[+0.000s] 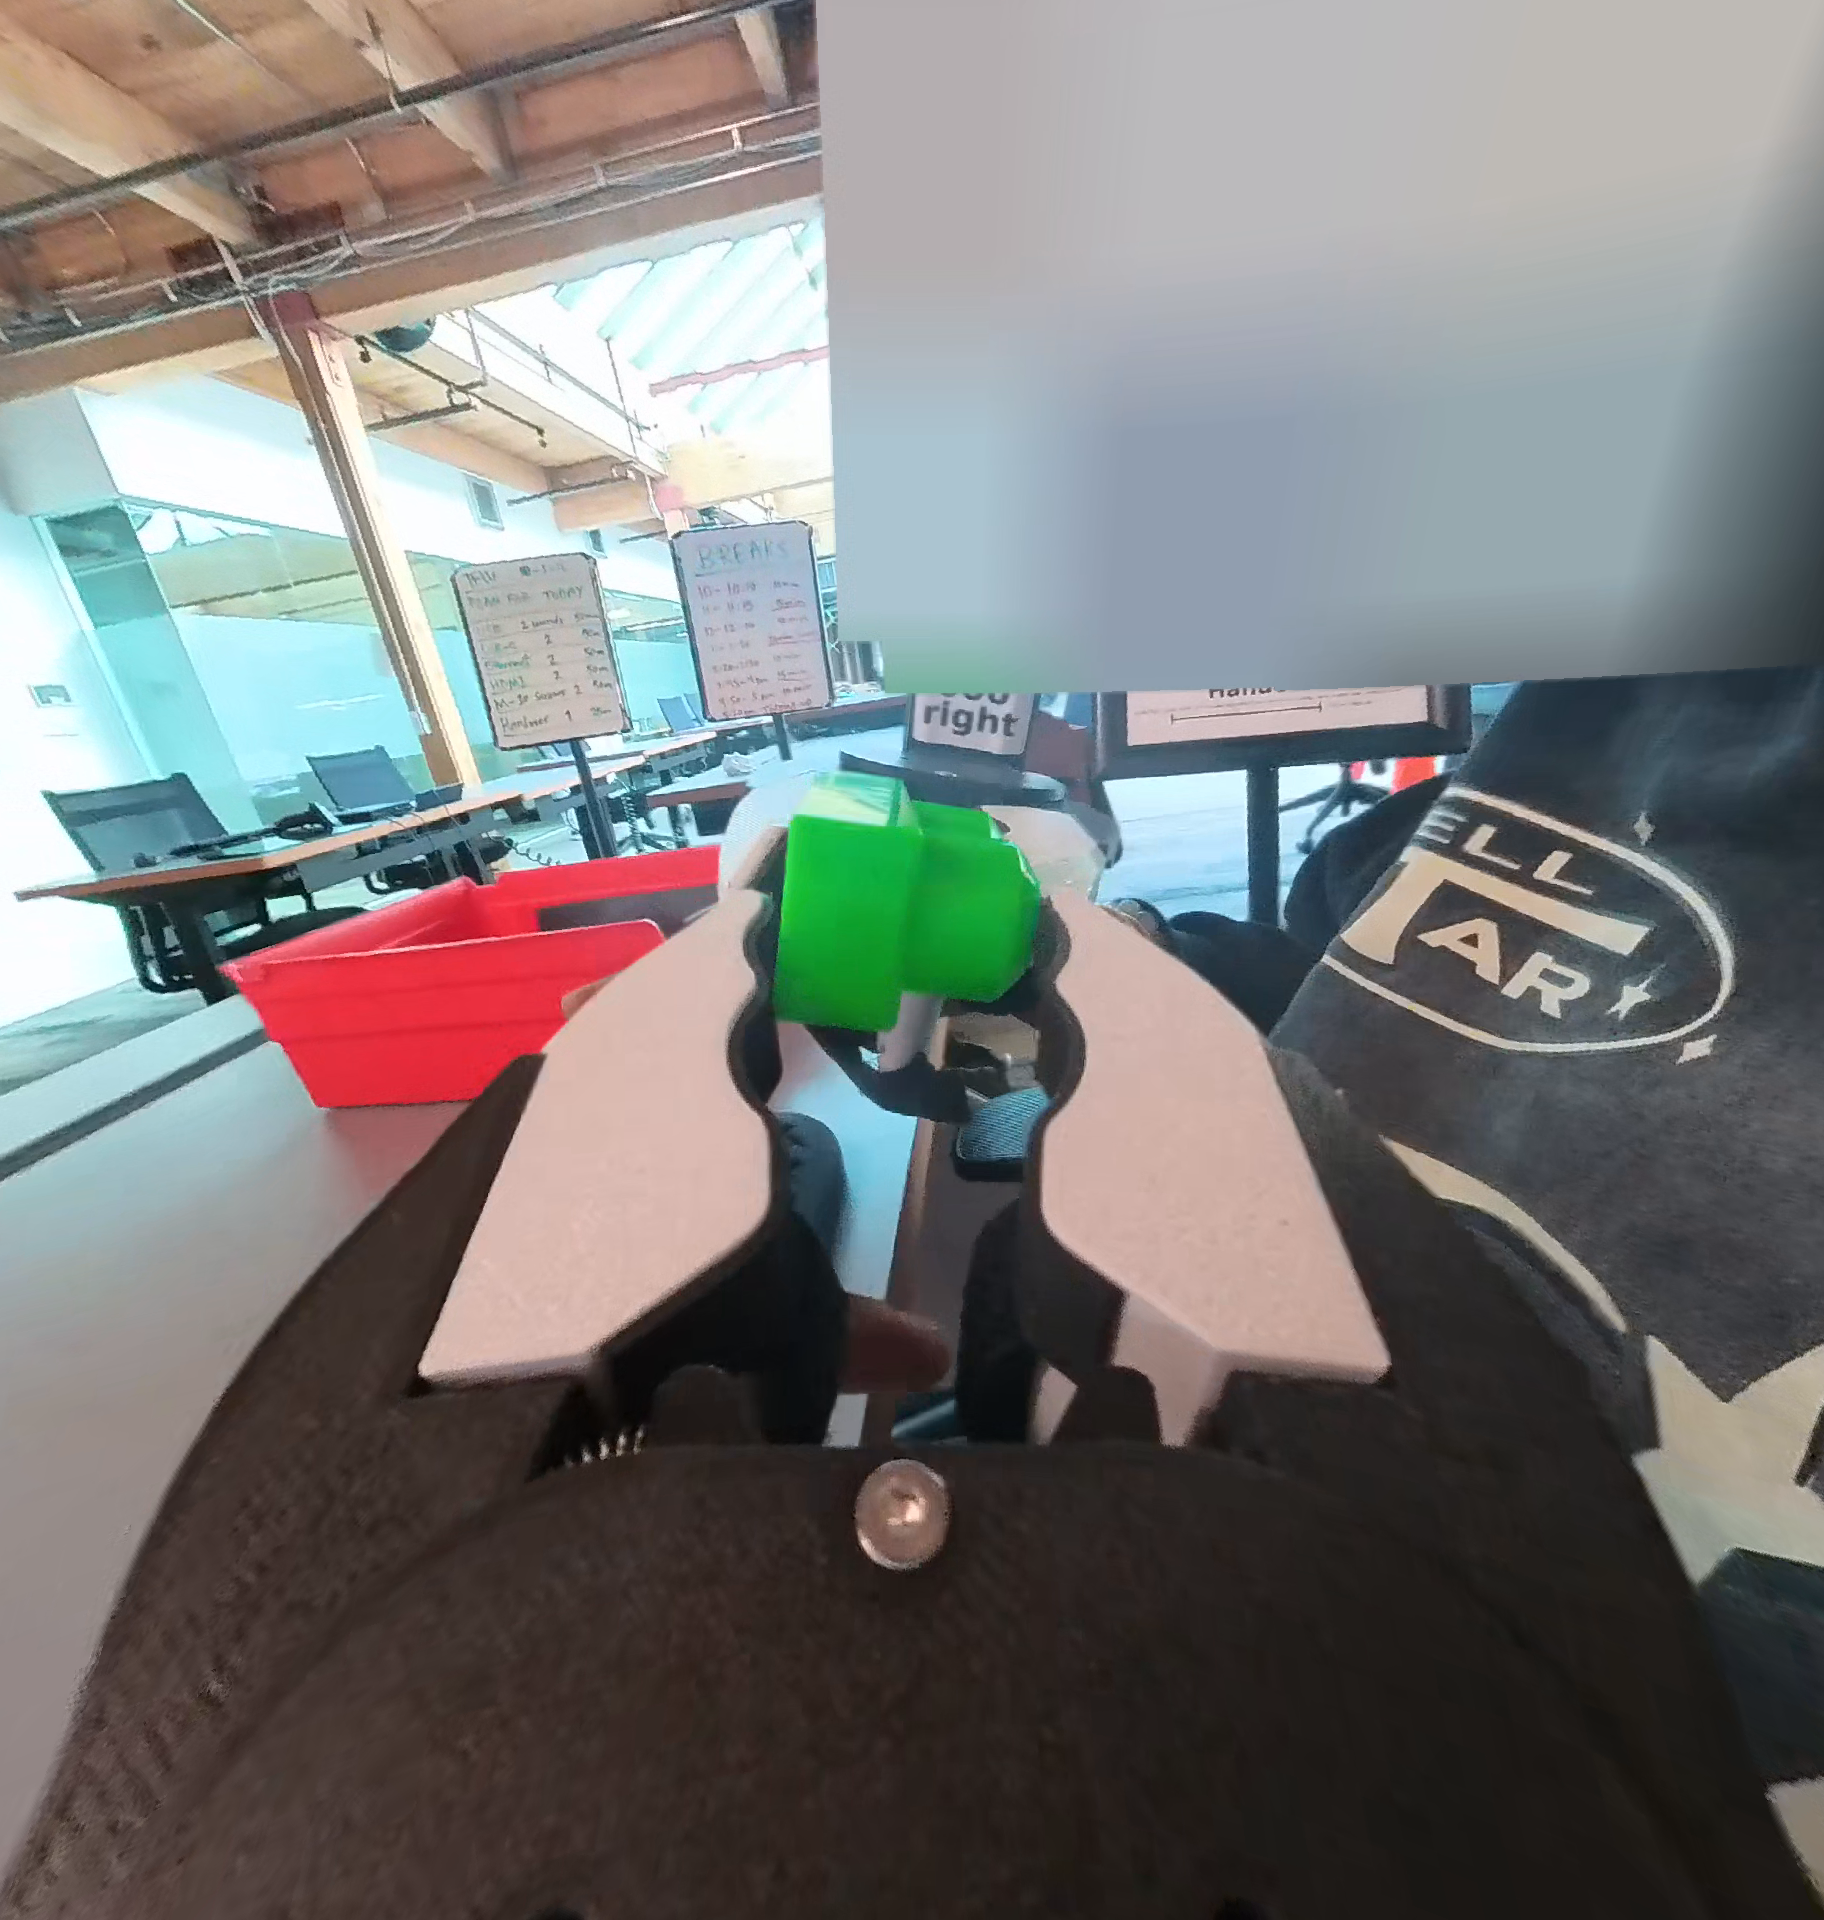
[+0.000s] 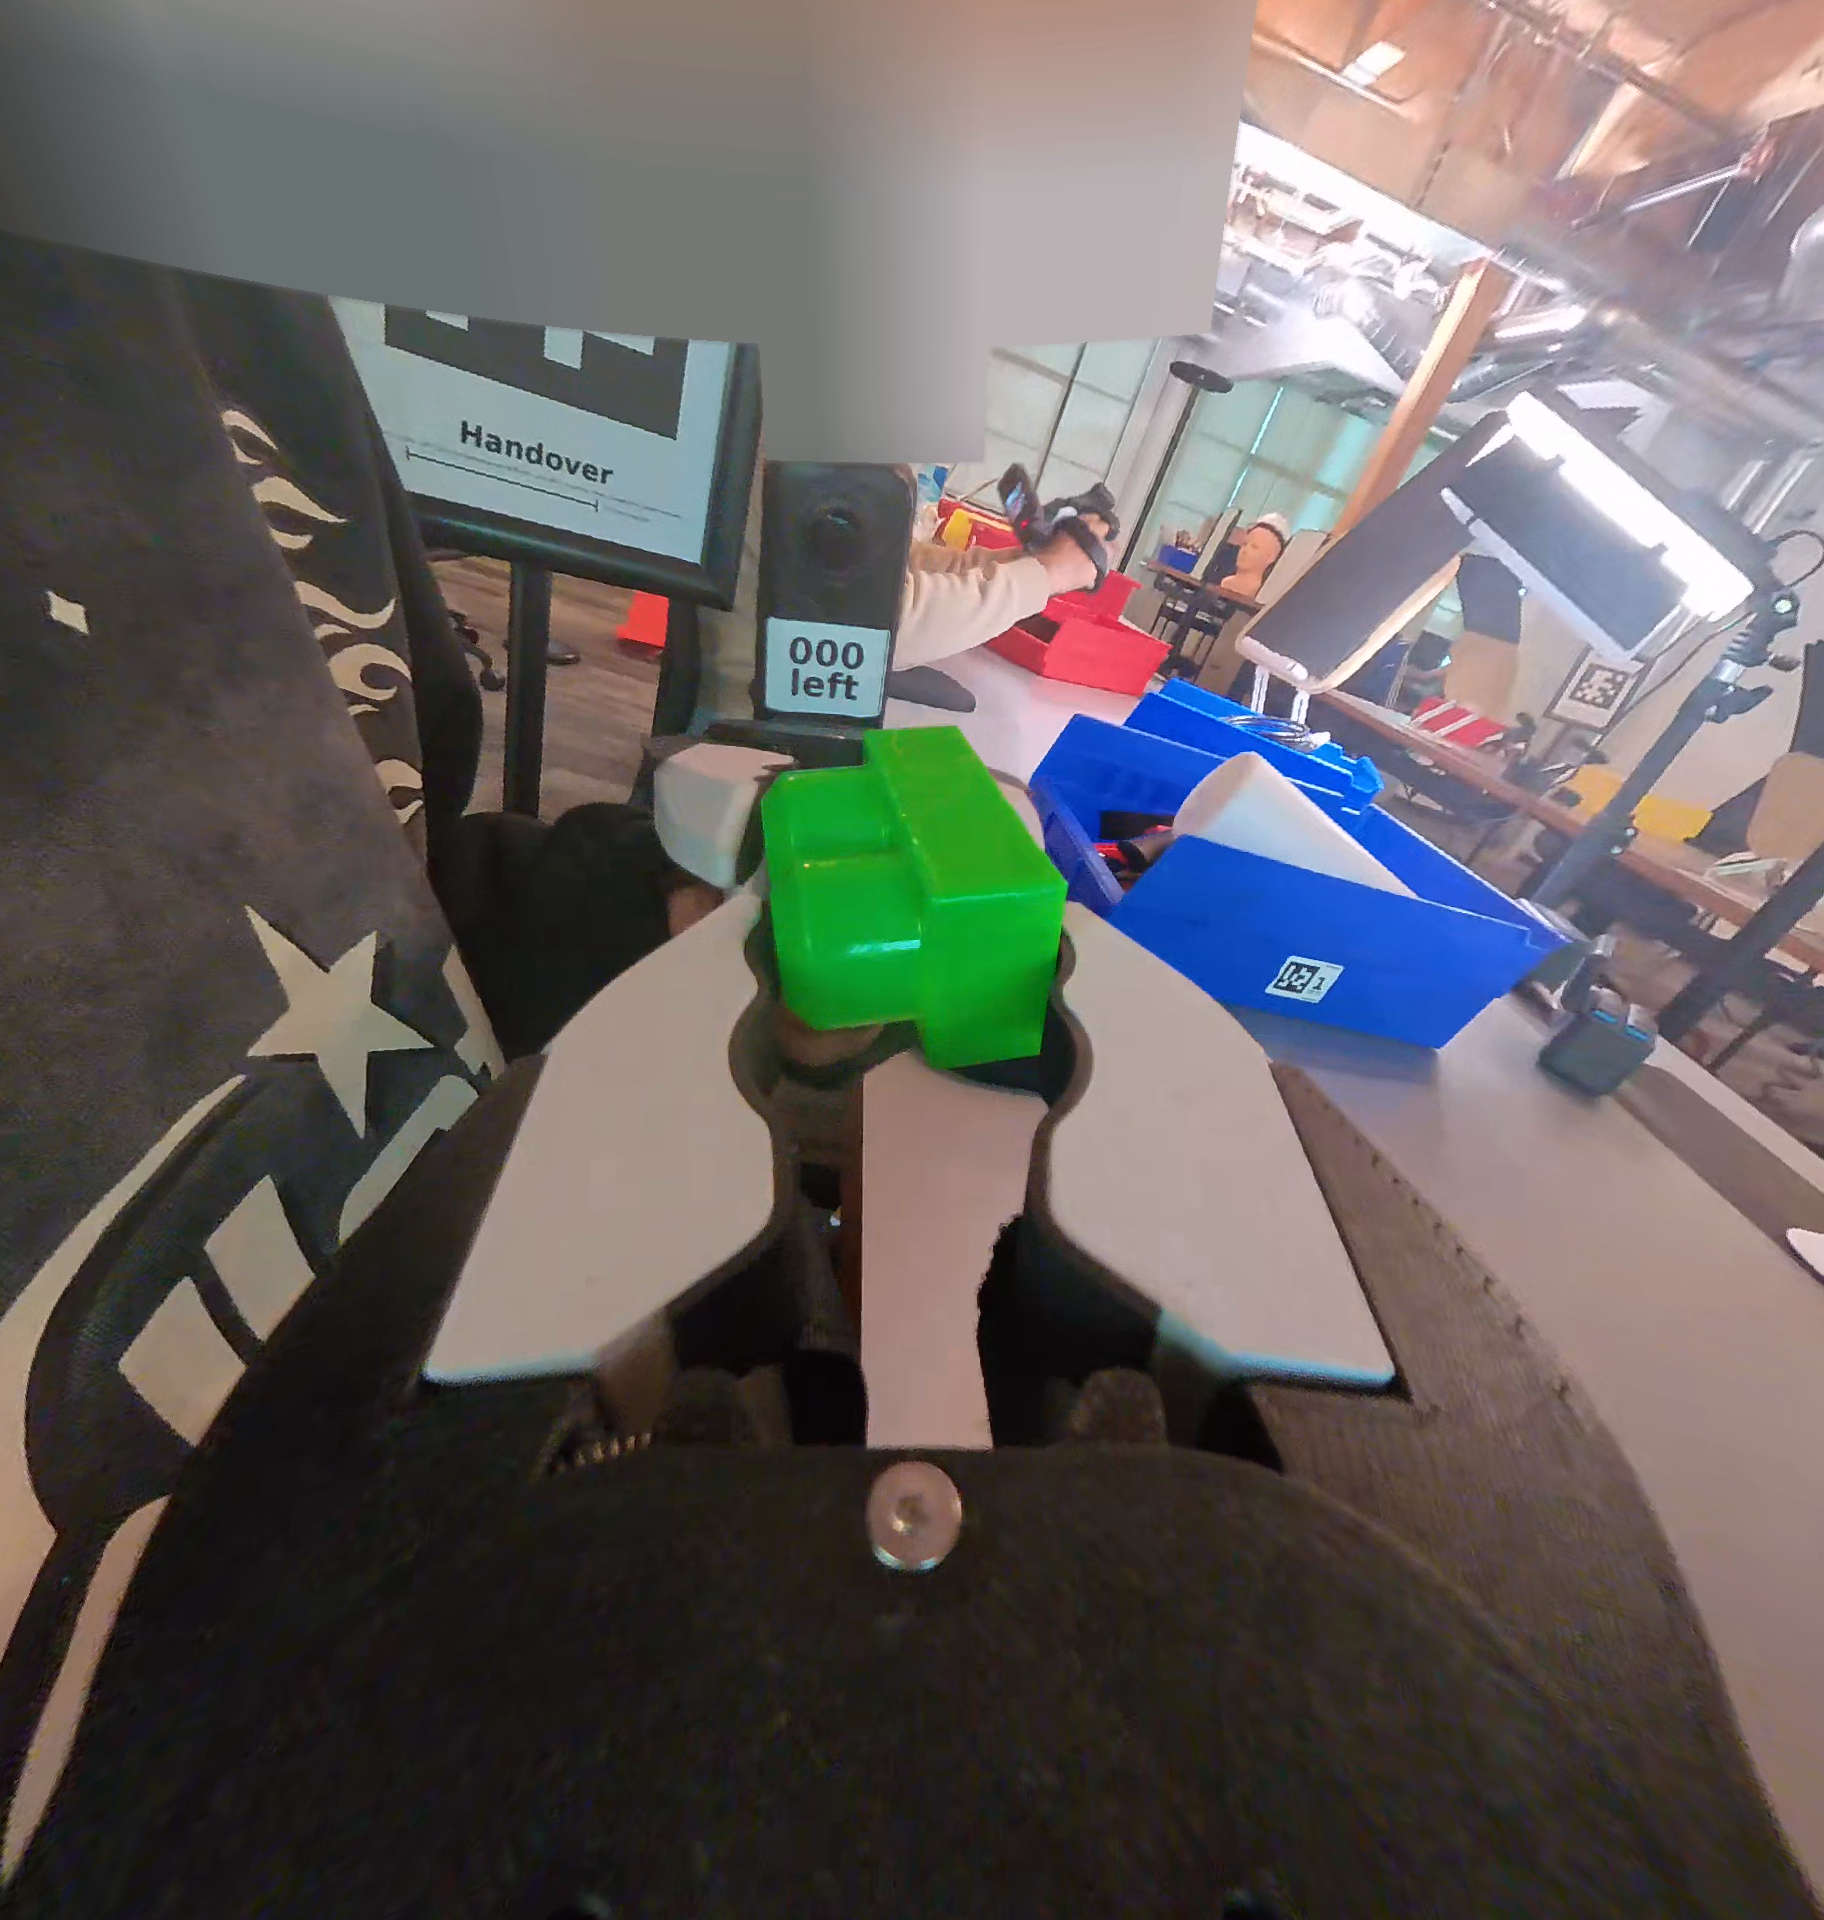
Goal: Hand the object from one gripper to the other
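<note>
Green block (image 1: 903,920) rear hidden between claws; whiteboard (image 1: 542,649) writing blurred.

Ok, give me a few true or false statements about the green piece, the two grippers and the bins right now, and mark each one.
1. The green plastic block is held up in the air, not resting on the table. True.
2. Only the left gripper has fingers at the block. False: the right gripper also closes around it, from the opposite side.
3. The blue bin is empty. False: a white cone-like piece lies in it.
4. A red bin sits on the table beyond the left gripper. True.
5. The block is yellow. False: it is bright green.
</note>
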`<state>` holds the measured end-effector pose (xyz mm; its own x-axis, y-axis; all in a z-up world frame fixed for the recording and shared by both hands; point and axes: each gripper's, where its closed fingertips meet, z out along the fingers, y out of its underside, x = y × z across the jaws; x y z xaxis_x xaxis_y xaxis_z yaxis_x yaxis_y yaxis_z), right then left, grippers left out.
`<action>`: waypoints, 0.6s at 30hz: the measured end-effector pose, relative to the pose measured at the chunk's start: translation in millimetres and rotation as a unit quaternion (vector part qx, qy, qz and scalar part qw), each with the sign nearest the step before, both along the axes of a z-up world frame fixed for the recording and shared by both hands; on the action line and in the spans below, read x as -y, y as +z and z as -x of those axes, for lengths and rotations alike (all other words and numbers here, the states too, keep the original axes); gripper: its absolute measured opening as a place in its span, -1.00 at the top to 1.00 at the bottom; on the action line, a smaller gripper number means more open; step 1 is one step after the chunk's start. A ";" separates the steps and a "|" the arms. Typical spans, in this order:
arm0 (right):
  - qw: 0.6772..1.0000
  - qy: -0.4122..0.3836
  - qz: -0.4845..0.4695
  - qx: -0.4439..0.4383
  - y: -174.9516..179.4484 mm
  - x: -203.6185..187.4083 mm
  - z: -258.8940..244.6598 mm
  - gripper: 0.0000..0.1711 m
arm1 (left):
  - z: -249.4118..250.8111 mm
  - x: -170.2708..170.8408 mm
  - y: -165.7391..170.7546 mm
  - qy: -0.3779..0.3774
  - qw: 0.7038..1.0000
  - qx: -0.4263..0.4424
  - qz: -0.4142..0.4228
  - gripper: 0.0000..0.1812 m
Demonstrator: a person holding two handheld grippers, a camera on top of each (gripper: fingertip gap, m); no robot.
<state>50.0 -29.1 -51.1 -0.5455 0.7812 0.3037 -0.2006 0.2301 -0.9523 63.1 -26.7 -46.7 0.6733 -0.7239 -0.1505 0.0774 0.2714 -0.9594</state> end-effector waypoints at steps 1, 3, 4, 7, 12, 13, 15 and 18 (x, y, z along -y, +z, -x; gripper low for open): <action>1.000 -0.001 -0.002 -0.009 0.9 -0.4 0.2 0.44 | 0.8 0.1 1.6 -0.007 1.000 0.015 0.010 0.49; 0.997 -0.022 -0.030 -0.071 6.6 -3.9 0.5 0.29 | 4.6 1.5 8.3 -0.031 0.997 0.063 0.031 0.51; 0.991 -0.038 -0.050 -0.115 12.3 -5.7 -0.6 0.16 | 7.5 1.1 10.2 -0.043 0.994 0.088 0.050 0.51; 0.967 -0.077 -0.142 -0.197 19.2 -7.0 -5.9 0.09 | 15.7 -2.4 10.7 -0.082 0.977 0.159 0.118 0.51; 0.907 -0.146 -0.317 -0.236 7.1 -10.7 0.9 0.16 | 14.7 -2.7 9.3 -0.151 0.945 0.225 0.183 0.51; 0.901 -0.148 -0.330 -0.239 5.7 -9.0 1.6 0.20 | 13.2 -3.4 7.6 -0.153 0.944 0.224 0.188 0.51; 0.894 -0.158 -0.344 -0.239 4.4 -9.6 3.9 0.40 | 9.4 -2.7 6.3 -0.159 0.943 0.218 0.193 0.51; 0.892 -0.170 -0.351 -0.228 4.5 -13.5 4.7 0.56 | 7.5 -1.1 6.3 -0.155 0.951 0.201 0.178 0.52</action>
